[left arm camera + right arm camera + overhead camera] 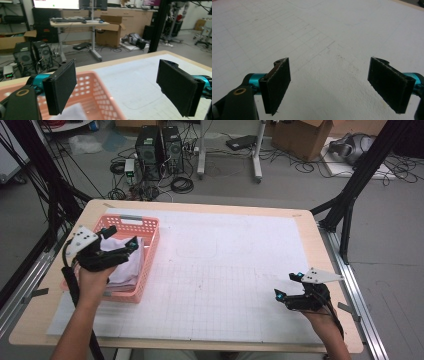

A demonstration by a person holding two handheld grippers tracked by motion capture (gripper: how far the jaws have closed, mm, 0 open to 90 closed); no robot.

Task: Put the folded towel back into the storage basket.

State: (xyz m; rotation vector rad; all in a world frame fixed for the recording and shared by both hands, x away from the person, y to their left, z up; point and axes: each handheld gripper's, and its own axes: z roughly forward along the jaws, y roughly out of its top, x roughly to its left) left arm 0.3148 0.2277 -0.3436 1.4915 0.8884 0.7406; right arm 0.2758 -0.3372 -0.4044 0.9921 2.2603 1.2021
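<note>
Both grippers stand with their jaws spread wide and nothing between the pads. Seen from the high view, the left gripper [122,236] hangs over the pink basket [150,251] at the left side of the table [210,206], its jaws pointing toward the table's far side above the folded white cloth [122,262] that lies inside the basket; the pads do not touch the cloth. The basket sits on the white gridded sheet [225,260] that covers most of the tabletop, close to its left edge. The right gripper [289,285] is held low over the sheet near the right front of the table, well apart from the basket, jaws open and pointing left across the sheet. From the left gripper view, the left gripper [116,87] shows its two black pads far apart, with the pink basket [100,95] below and between them, a corner of the white cloth [72,112] at the bottom edge, and the gridded sheet [145,77] running off to the right; beyond the table edge lies the grey floor with cables, computer towers [32,57] and a cardboard box [110,32]. From the right gripper view, the right gripper [329,85] has its pads equally wide apart, empty, over bare gridded sheet [312,37].
</note>
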